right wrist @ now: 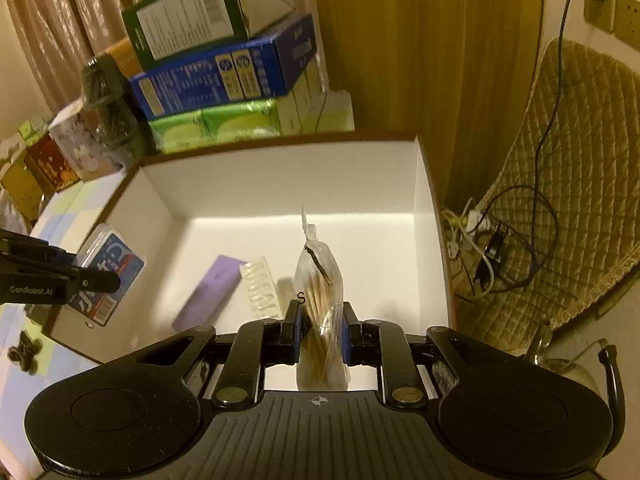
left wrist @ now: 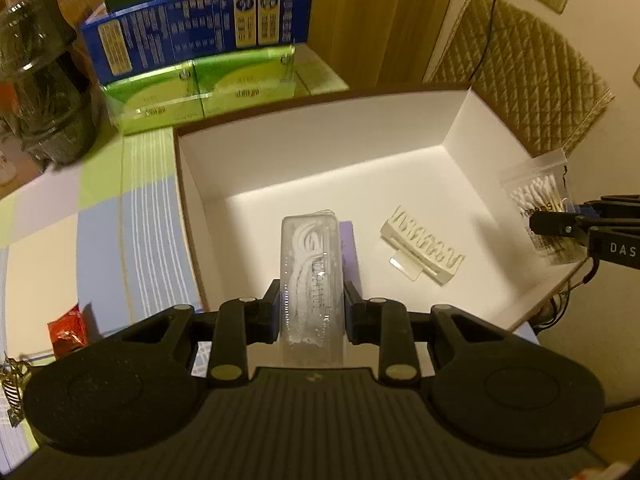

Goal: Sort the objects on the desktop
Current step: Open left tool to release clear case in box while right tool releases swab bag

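My left gripper (left wrist: 312,304) is shut on a clear plastic floss-pick case (left wrist: 311,280) and holds it over the near edge of the white open box (left wrist: 320,152). In the right wrist view the same case (right wrist: 108,276) shows its blue label at the box's left wall. My right gripper (right wrist: 320,316) is shut on a clear bag of cotton swabs (right wrist: 320,320), held above the box's right front part; the bag also shows in the left wrist view (left wrist: 540,208). Inside the box lie a purple flat box (right wrist: 212,292) and a strip of clear vials (left wrist: 424,244).
Stacked green and blue cartons (left wrist: 196,40) and a dark plastic jar (left wrist: 40,88) stand behind the box. A red wrapper (left wrist: 68,328) lies on the checked tablecloth (left wrist: 120,220) at left. A quilted chair (right wrist: 560,184) with cables stands at right.
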`<state>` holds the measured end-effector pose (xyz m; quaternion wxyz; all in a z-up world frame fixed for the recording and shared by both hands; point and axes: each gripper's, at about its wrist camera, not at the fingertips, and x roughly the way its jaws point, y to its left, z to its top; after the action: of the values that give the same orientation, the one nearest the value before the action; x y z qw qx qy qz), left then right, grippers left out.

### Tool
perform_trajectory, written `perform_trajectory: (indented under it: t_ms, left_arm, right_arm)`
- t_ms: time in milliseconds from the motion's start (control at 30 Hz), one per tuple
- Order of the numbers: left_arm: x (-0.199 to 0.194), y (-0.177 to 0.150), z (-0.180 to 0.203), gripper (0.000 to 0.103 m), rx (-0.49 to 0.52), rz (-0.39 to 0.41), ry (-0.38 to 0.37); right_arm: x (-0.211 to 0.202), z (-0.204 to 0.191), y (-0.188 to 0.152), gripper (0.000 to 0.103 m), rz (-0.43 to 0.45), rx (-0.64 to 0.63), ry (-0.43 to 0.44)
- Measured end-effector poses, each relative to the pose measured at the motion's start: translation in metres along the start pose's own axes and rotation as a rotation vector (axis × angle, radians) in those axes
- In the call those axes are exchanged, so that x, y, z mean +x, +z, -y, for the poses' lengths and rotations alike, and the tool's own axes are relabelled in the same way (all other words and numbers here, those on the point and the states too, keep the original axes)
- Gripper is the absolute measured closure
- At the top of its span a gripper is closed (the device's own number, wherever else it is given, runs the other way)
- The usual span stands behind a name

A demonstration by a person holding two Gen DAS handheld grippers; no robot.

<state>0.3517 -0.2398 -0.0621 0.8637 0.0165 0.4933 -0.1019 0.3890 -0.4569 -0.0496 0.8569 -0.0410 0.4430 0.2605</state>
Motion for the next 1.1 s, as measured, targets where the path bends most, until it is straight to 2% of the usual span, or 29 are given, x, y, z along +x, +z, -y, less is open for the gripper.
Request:
perform_trajectory:
  t_ms: [367, 567, 700, 1033, 1067, 1100]
  left_arm:
    - [0.03, 0.002, 0.008, 0.078, 0.009, -0.066, 0.037]
    - [0.036, 0.004, 0.011, 0.078, 0.017, -0.073, 0.05]
    - [0.033, 0.006, 0.013, 0.062, 0.028, -0.058, 0.06]
    - [0.029, 0.007, 0.009, 0.056, 0.015, -0.051, 0.067]
    - [0.029, 0.007, 0.008, 0.056, 0.014, -0.048, 0.067]
    - [0.028, 0.007, 0.009, 0.053, 0.014, -0.045, 0.066]
  right_arm:
    - [0.015, 0.012, -0.002, 0.088, -0.04, -0.003, 0.007]
    - [0.02, 0.015, 0.001, 0.088, -0.053, -0.01, 0.009]
    - [0.024, 0.015, 0.002, 0.087, -0.066, -0.018, 0.012]
    - [0.032, 0.012, 0.004, 0.086, -0.069, -0.064, -0.018]
    - [0.032, 0.011, 0.005, 0.085, -0.062, -0.069, -0.017]
    - [0.031, 0.011, 0.005, 0.077, -0.054, -0.071, -0.018]
